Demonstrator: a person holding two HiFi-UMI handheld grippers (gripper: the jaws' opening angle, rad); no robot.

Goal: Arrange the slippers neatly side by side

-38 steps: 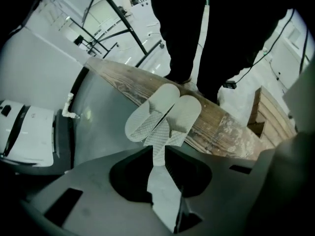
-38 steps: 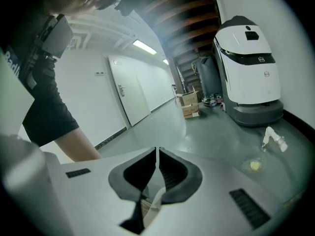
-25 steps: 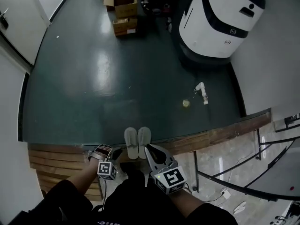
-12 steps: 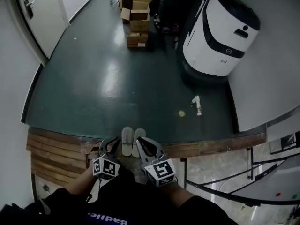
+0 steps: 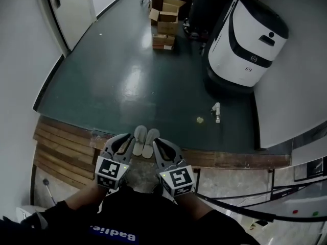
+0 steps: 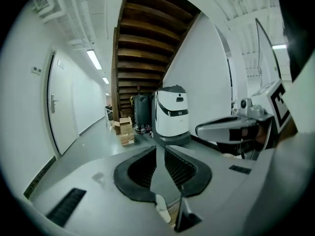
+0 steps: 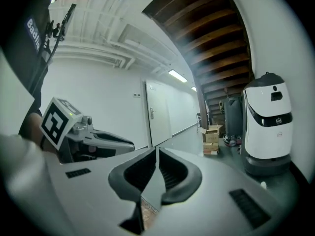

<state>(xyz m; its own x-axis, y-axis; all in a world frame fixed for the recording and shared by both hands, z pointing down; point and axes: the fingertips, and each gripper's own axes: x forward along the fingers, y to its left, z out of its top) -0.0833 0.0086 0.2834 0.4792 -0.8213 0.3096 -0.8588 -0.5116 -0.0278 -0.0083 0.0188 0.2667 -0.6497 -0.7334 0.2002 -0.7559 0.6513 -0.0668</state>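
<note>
Two pale grey slippers lie side by side on the dark green floor, toes away from me, heels at the wooden strip. Both grippers hang above and just short of them, pointing forward. My left gripper is over the left slipper's heel side, and in its own view the left gripper shows a narrow slit between its pads with nothing in it. My right gripper is beside the right slipper. In its own view the right gripper has its pads together, empty.
A large white robot stands at the back right under a wooden staircase. Cardboard boxes are stacked at the back. A small white object and a yellowish scrap lie on the floor. A door is at left, a metal railing at right.
Both grippers have risen towards my head and look larger. The left one has rolled so its marker cube faces up. The slippers have stayed in place.
</note>
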